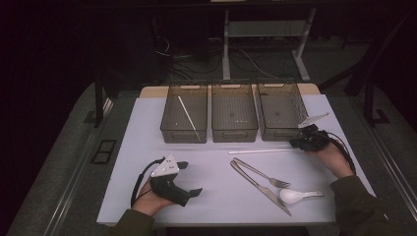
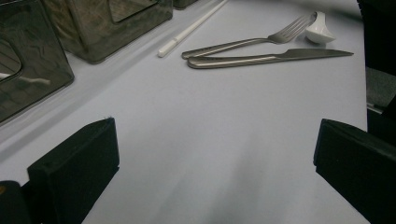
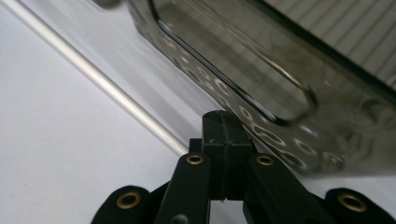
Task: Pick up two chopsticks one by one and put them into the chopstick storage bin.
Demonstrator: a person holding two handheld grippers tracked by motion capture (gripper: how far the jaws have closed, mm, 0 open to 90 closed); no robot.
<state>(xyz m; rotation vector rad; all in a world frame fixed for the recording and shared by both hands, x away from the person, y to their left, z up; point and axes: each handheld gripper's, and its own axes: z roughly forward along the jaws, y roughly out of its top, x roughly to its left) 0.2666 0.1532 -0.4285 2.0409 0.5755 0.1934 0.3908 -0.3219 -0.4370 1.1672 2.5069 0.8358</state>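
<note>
High view: right gripper (image 1: 299, 143) at white chopstick's (image 1: 263, 151) right end, contact hard to judge; left gripper view: left gripper (image 2: 215, 154) jaws wide, empty, chopstick (image 2: 191, 29) end cut off; right gripper view: jaws pressed shut beside blurred chopstick (image 3: 98, 77), nothing between.

White chopstick (image 1: 263, 151): long, thin, pale rod with a plain squared end. Lies flat on the desk (image 1: 216, 191), running crosswise just in front of the middle and right bins, parallel to their front walls. Its right end reaches the right claw (image 1: 301, 142), whose jaws are pressed together there; contact unclear.
</note>
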